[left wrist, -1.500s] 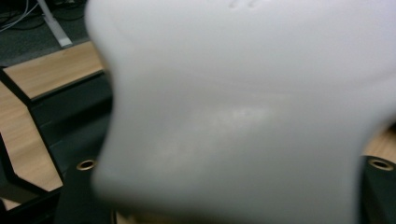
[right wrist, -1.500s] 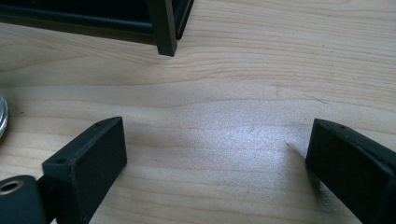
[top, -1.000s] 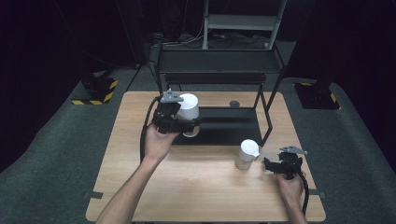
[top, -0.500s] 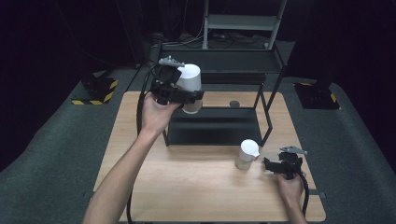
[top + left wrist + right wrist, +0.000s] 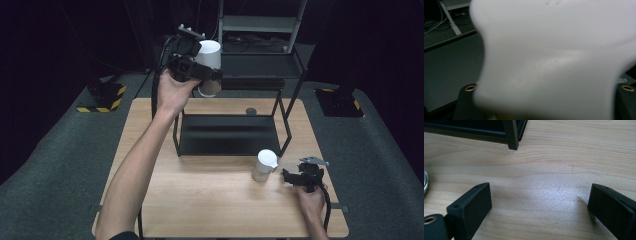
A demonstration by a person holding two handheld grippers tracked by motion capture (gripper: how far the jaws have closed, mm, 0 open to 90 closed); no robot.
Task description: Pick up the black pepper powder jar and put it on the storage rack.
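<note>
Left gripper (image 5: 212, 75) is clamping a white cup (image 5: 209, 56) high at the rack's (image 5: 260, 80) far left; right gripper (image 5: 540, 202), jaws wide and empty, is resting near-right on the table (image 5: 210, 200).

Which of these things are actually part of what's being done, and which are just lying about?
In use: white cup shut in the left gripper, raised by the black rack's top shelf; second white cup on the table; open right gripper.

Lying about: small round disc; striped floor bases.
</note>
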